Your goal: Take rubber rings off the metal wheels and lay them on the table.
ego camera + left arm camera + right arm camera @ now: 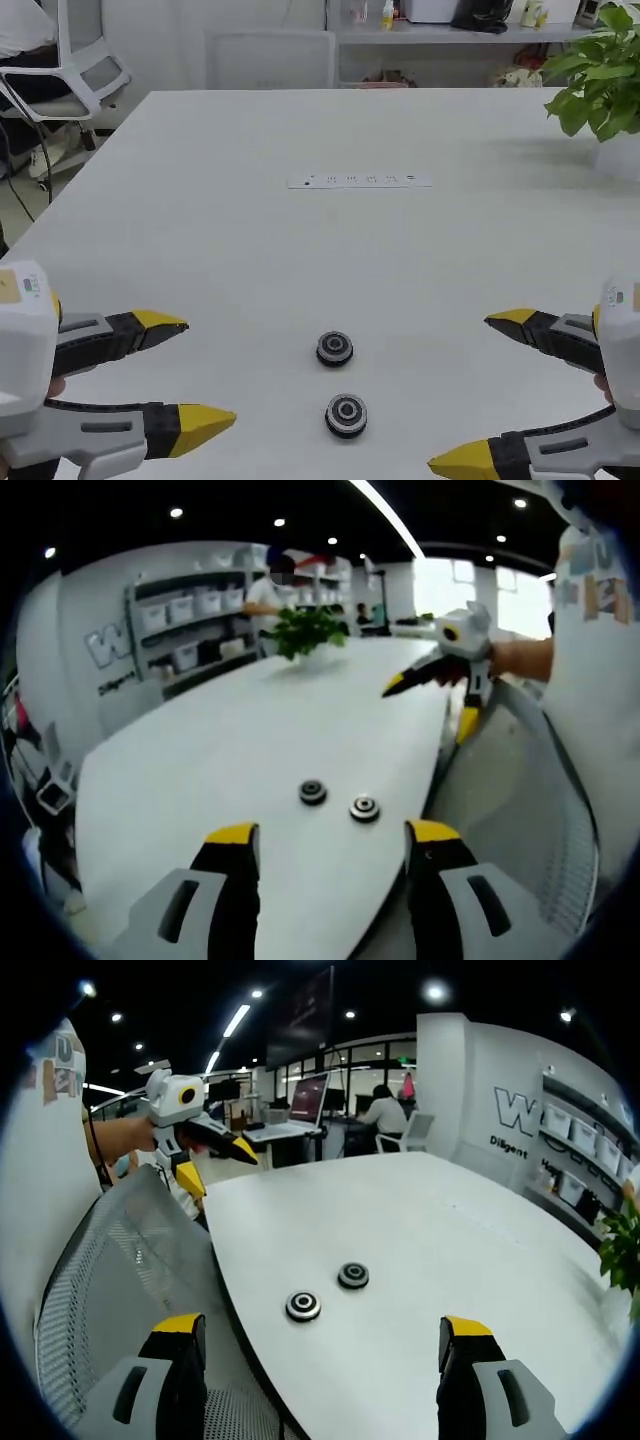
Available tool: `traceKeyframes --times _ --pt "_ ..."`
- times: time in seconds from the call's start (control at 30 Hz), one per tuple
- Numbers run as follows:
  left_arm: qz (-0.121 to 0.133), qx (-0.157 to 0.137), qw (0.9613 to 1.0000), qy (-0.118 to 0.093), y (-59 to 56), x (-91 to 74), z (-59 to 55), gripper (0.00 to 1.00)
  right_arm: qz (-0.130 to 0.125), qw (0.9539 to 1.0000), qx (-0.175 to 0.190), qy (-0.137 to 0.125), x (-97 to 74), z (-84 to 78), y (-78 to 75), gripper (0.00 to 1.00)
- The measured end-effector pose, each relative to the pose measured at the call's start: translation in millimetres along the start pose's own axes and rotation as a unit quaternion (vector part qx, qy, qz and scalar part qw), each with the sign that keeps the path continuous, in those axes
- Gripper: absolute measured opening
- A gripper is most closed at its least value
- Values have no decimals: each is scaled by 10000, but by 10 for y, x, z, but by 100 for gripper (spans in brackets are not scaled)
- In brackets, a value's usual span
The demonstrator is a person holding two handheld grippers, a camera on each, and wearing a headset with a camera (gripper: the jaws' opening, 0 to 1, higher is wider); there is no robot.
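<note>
Holding my left gripper [208, 372] and right gripper [460, 392] spread wide, I have the far wheel [334, 348] and near wheel [346, 415] lying between them, untouched.

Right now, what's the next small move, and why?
Probably ease the left gripper in around the nearer wheel to pin it. It and the farther wheel lie on the table between the grippers, dark outer rings on; the right gripper too stands open, touching nothing.
</note>
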State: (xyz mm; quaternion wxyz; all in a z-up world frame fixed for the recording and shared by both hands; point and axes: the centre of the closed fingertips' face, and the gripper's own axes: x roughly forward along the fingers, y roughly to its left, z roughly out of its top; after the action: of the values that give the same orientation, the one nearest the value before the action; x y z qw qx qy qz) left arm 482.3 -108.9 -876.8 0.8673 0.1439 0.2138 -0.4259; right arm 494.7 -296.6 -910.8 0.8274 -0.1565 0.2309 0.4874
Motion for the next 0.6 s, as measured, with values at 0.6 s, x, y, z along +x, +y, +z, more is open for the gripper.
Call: traceKeyframes --times 0.6 --pt "6 27 10000 -11 -14 -5 17 59 49 10000 -24 -43 30 4 14 94"
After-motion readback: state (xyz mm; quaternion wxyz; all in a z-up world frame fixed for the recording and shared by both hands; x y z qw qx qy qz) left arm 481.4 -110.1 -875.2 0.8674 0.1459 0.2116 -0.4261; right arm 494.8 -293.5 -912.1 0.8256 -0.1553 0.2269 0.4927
